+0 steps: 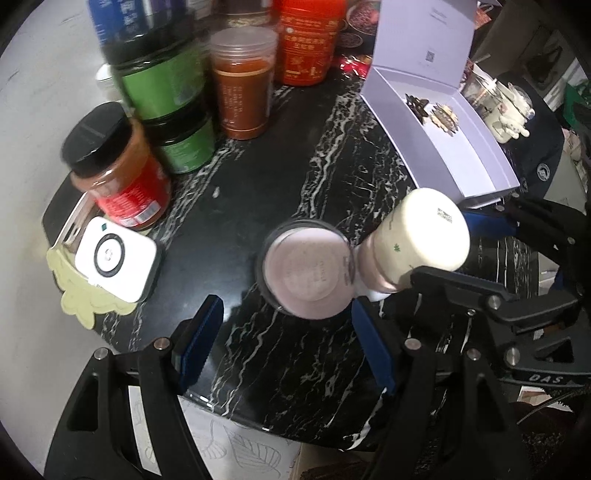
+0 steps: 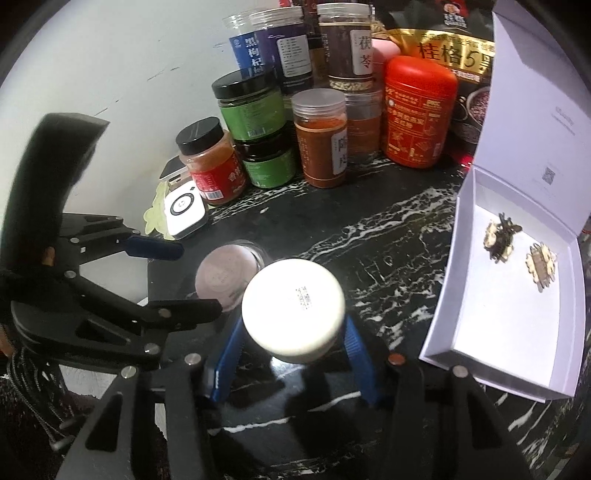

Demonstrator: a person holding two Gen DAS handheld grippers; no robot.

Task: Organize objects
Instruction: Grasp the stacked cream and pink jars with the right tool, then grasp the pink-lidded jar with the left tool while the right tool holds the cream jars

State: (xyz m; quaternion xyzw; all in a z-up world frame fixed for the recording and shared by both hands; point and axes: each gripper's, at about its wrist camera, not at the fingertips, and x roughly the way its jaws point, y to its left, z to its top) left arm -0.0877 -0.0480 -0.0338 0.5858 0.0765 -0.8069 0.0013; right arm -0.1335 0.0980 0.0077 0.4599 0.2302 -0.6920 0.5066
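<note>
Sideways above the black marble table [image 1: 295, 155], the cream bottle [image 2: 293, 308] is pinched between the 2 blue pads of the right gripper [image 2: 291, 354]. Its long axis runs roughly level, flat base turned toward the right wrist camera and neck end pointing at the pink-topped jar [image 1: 307, 267], which it touches or nearly touches. That jar stands upright on the table. Spread wide, the left gripper [image 1: 286, 332] sits just before the jar, holding nothing. An open white box [image 2: 506, 295] lies to the right.

I can't read the blurred label on the green black-lidded jars [image 1: 162, 85]; blue tubs [image 1: 110, 18] run off-frame.
</note>
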